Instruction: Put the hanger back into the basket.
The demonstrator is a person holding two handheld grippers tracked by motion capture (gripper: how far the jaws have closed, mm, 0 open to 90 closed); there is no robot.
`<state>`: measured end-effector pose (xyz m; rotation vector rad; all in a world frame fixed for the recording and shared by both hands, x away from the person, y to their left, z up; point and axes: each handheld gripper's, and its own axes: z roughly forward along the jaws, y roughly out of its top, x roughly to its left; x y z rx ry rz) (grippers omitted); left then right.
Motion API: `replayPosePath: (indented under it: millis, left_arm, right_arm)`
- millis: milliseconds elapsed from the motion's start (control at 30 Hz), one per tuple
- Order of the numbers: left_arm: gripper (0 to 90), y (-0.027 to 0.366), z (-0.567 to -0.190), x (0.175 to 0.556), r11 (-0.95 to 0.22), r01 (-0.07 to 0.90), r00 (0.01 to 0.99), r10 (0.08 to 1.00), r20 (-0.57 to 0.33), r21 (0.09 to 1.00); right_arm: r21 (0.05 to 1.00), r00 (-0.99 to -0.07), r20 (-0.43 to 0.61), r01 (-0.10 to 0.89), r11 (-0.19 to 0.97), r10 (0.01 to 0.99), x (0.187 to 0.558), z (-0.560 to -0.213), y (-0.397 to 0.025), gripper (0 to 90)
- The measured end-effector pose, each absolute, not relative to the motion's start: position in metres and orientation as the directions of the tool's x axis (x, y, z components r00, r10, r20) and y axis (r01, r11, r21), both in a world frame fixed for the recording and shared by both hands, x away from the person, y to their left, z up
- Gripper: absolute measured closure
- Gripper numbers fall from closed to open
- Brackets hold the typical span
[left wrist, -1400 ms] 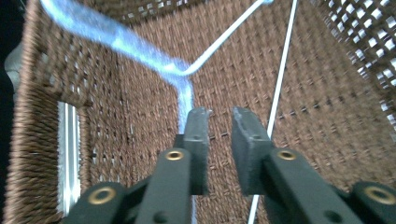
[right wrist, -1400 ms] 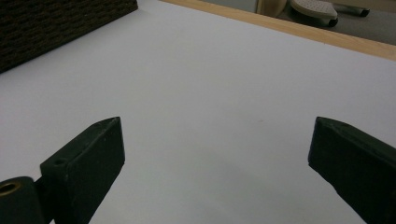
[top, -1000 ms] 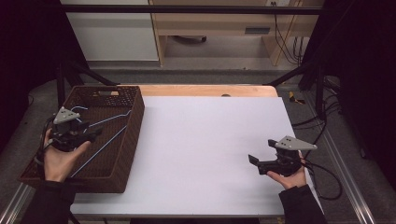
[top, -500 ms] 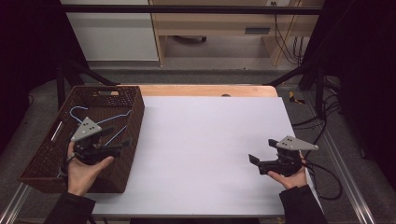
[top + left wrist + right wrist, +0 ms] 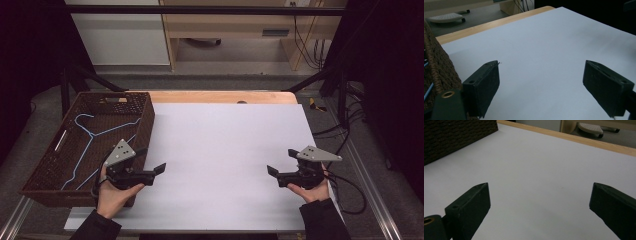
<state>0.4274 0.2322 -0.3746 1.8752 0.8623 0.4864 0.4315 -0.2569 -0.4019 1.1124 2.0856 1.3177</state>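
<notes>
Leftward, the left gripper (image 5: pixel 150 172) leaves the basket (image 5: pixel 47 172), jaws spread empty; light, springy wire hangers (image 5: pixel 95 132) behind want a hook grip; right gripper (image 5: pixel 280 172) spread too.

hangers (image 5: pixel 92 140) in basket (image 5: pixel 145 117), table's (image 5: pixel 230 145) left

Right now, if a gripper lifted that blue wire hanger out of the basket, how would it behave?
The blue wire hanger looks thin, so probably light and slightly springy. Its hook could snag the wicker basket weave. Held at one end, it would likely swing.
</notes>
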Motion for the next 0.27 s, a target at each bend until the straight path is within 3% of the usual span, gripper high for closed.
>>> replayPosePath:
  millis: [267]
  left_arm:
    - [12.9,0.2325,-0.3758,0.4258,-0.279,0.349,0.662,0.749,-0.024,0.895]
  right_arm:
    - [0.891,-0.585,0.058,0.396,0.222,0.809,0.4308,-0.4014,-0.2577,3.8]
